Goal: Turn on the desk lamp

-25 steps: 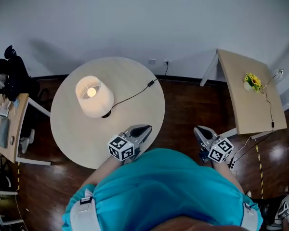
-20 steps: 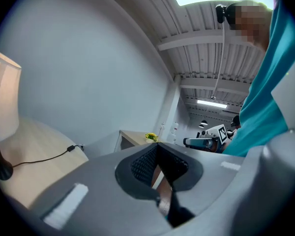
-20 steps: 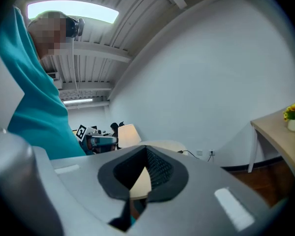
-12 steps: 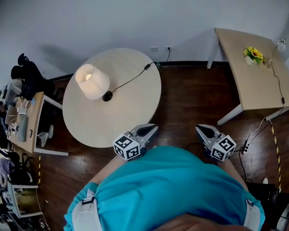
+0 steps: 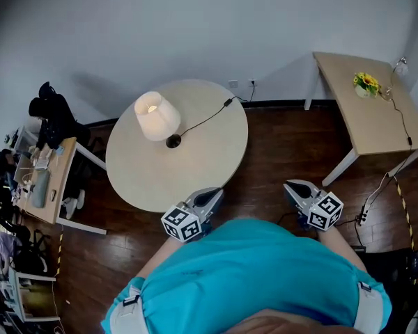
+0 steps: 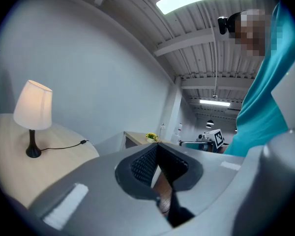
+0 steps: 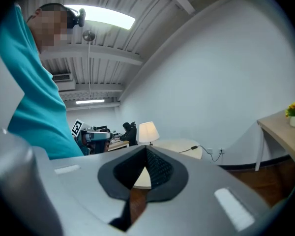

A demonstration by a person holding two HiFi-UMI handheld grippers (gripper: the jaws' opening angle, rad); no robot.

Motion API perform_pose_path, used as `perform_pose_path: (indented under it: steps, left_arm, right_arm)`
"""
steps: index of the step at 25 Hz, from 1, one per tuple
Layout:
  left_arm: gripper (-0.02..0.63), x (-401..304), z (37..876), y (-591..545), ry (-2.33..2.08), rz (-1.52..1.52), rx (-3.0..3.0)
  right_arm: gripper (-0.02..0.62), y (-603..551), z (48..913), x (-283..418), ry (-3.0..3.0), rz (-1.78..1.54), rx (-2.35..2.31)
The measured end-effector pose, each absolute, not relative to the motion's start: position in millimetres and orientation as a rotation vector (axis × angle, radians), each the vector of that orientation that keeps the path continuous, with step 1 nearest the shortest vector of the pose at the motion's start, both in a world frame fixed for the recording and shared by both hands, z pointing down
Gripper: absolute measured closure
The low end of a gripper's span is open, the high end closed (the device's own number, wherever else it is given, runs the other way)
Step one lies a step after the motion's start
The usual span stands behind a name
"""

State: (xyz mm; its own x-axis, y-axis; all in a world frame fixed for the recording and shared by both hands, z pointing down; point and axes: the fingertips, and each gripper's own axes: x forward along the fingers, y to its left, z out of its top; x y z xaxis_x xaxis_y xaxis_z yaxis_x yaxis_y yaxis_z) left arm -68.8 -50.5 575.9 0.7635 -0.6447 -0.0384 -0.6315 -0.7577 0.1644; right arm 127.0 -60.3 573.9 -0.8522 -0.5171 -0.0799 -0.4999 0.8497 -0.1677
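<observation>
Lamp: the desk lamp (image 5: pixel 157 115) stands on the round table (image 5: pixel 195 172), toward its far left side. Its shade glows, and a bright bulb shows through the top.
Progress: I judge the task done, since the lamp reads as lit. I see nothing left to do.
Left gripper (image 5: pixel 210 197): jaws pressed together on nothing, near the table's near edge.
Right gripper (image 5: pixel 293 186): jaws likewise closed and empty, over the floor (image 5: pixel 279 152), well apart from the table.
Hard to make out: the small block (image 5: pixel 228 103) on the cord (image 5: pixel 202 122) may be the switch, but it is too small to tell. The person's teal shirt (image 5: pixel 251 277) hides both hands.
</observation>
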Motion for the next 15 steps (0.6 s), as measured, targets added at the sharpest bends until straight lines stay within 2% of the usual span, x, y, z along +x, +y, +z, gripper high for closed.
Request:
perform_pose_path:
  steps: [5,11,15]
  left_arm:
    - [0.5,-162,601,25,-1.041,-0.11,2.894]
    - [0.5,-282,595,42,-1.043,-0.111,2.838]
    - [0.5,-334,591,66,-0.986,-0.172,2.858]
  right_arm:
    - [0.594,-1,598,38,2.939,-0.207,-0.849]
    - [0.594,36,591,-75,2.945,-0.339,-0.866]
    - [0.594,72,584,-128,2.957,-0.33,-0.936]
